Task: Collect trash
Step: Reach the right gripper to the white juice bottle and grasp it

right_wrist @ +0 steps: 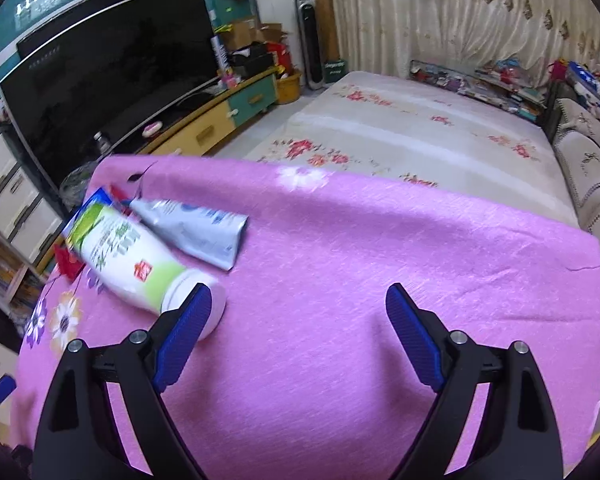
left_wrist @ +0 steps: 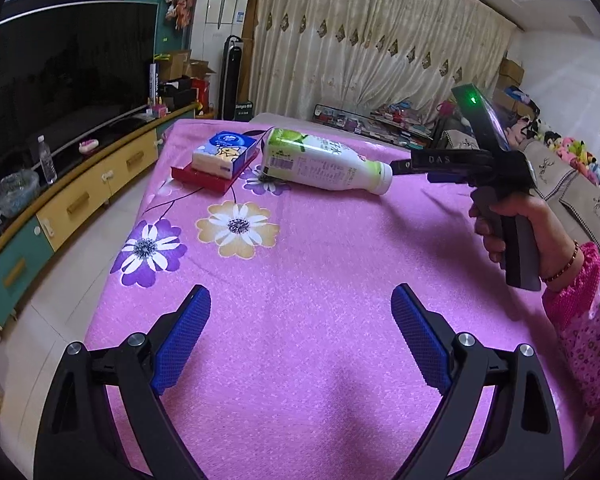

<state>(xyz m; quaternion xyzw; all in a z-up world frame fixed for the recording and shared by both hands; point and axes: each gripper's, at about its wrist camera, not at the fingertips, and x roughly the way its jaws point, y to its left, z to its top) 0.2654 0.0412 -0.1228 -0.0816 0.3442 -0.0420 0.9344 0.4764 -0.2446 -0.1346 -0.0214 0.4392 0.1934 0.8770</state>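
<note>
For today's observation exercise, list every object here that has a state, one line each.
White plastic bottle with green label: lying on its side, capped.
Blue-and-white tissue pack: resting on a flat red box.
Silver foil pouch: lying flat.
Left hand-held gripper: open, empty.
Right hand-held gripper: open, empty.

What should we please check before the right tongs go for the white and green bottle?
1. Right tongs open wide enough for the neck: ok.
2. Bottle lying on its side on the pink cloth, cap toward the tongs: ok.
3. Bottle centred between the fingers: not ok; the cap sits at the left finger, off to the left.
4. Silver-blue pouch apart from the bottle: cannot tell; they lie side by side.
5. Left tongs open, empty, well back: ok.
6. Trash container within reach: cannot tell; none shows.
</note>
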